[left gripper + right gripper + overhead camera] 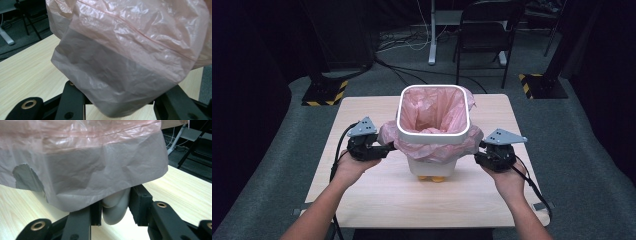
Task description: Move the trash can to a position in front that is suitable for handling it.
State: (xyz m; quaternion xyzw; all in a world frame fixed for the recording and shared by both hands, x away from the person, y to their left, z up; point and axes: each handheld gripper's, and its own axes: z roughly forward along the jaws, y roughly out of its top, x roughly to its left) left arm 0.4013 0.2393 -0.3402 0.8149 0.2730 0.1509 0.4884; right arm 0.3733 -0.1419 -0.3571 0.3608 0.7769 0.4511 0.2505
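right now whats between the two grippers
The white bin lined with a pink bag, seen in the high view between left gripper and right gripper.

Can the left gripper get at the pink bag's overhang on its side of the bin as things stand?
Probably yes: the left gripper sits right against the pink bag draped over the white bin, its jaws spread around the overhang, nothing between.

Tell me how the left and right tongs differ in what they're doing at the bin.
The left tongs stand open around the pink bag overhang; the right tongs have their jaws closer, with a grey rounded part of the bin between them. The left grey plate tilts more than the right one. Both are level with the white bin, on opposite sides.
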